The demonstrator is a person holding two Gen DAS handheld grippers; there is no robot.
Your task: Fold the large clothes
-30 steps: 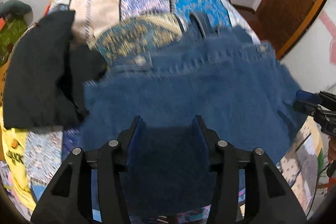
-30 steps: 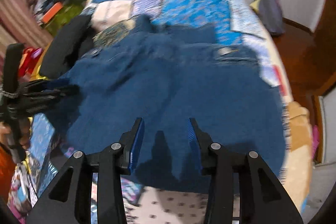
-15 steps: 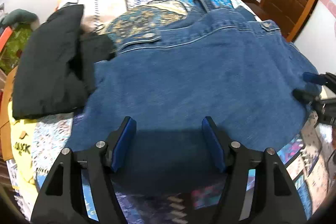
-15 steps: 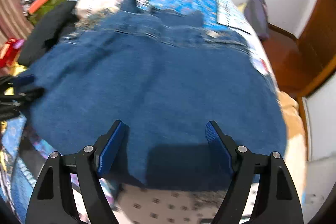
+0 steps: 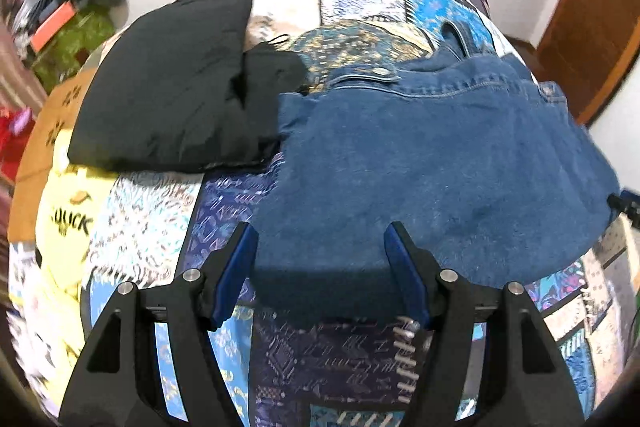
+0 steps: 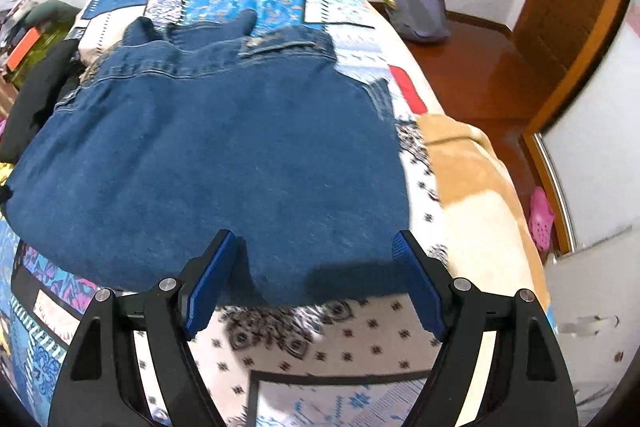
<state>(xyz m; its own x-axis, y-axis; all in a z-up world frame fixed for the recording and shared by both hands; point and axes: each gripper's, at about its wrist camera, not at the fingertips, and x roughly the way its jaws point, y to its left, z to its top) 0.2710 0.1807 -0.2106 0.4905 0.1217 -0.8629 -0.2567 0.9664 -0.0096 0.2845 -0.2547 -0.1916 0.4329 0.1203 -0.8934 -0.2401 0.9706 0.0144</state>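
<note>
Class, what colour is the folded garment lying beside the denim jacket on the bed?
Black. The folded garment shows best in the left wrist view, left of the denim jacket.

Both tools [image 5: 320,247] [image 6: 316,251] (blue-padded) agape

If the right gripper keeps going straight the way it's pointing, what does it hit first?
Most likely the near edge of the folded blue denim garment, which lies between the open right gripper's spread jaws on the patchwork bedspread. Depth is uncertain, so it could meet the bedspread first.
</note>
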